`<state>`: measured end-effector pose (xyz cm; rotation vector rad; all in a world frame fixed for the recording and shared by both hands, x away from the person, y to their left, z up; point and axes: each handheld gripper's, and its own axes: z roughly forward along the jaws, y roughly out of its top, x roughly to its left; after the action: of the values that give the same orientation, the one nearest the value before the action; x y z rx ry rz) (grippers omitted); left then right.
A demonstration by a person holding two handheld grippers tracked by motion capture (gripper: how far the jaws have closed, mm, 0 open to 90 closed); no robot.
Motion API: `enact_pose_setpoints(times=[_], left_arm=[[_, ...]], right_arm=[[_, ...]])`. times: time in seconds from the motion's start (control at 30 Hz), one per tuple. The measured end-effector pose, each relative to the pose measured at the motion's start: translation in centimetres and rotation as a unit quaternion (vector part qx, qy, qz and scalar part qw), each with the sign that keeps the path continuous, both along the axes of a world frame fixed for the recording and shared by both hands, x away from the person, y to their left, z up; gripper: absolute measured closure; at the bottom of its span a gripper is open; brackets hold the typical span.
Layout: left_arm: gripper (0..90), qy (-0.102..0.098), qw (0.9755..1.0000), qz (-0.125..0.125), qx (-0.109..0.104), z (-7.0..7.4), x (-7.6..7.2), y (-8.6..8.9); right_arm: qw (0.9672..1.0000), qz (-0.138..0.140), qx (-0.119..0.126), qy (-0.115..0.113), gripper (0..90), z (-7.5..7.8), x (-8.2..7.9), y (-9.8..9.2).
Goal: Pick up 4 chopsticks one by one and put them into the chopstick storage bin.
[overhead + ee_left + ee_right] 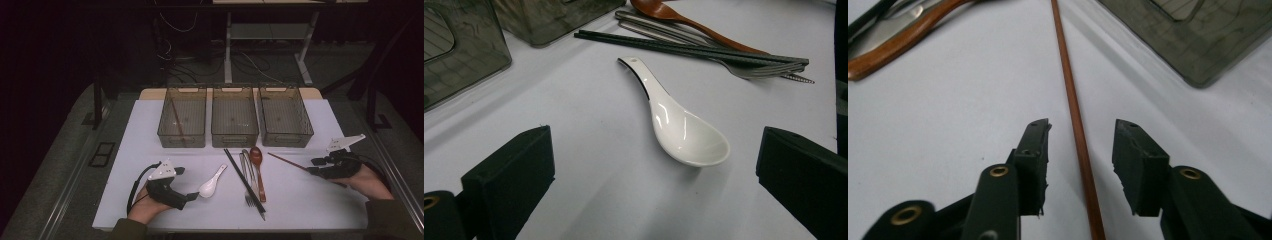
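A thin brown chopstick [287, 162] [1068, 75] lies on the white table [145, 145] at the right. My right gripper [315, 166] [1082, 127] is low over its near end with a jaw on each side, open, and the pads stand clear of the stick. A white ceramic spoon [210, 184] [684, 130] lies bowl-up at the front left. My left gripper [186, 183] [654, 150] rests just before its bowl, open wide, with nothing between the pads.
Three smoky clear bins stand in a row at the back: left [182, 140] with one brown chopstick [177, 122] inside, middle [235, 140], right [289, 139]. Black chopsticks [242, 180] [684, 48], a metal fork [248, 180] and a wooden spoon [257, 160] [903, 40] lie mid-table.
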<state>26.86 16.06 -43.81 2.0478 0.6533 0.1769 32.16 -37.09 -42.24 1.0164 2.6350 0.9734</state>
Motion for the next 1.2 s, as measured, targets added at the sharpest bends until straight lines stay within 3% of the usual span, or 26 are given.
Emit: enact_pose_setpoints(times=[0.5, 0.77, 1.2], left_arm=[[1.4, 0.0, 1.0, 0.0, 0.002, -0.1, 0.0, -0.1], [1.4, 0.001, 1.0, 0.0, 0.001, -0.1, 0.0, -0.1], [1.4, 0.001, 1.0, -0.001, 0.001, -0.1, 0.1, -0.1]], right_arm=[[0.9993, 0.019, -0.021, 0.023, 73.2, -1.2, 0.3, -0.8], [0.9986, 0.034, -0.041, 0.005, 78.5, -1.7, 0.3, -0.8], [0.998, 0.052, -0.037, 0.0, 83.7, -1.6, 0.2, -0.9]])
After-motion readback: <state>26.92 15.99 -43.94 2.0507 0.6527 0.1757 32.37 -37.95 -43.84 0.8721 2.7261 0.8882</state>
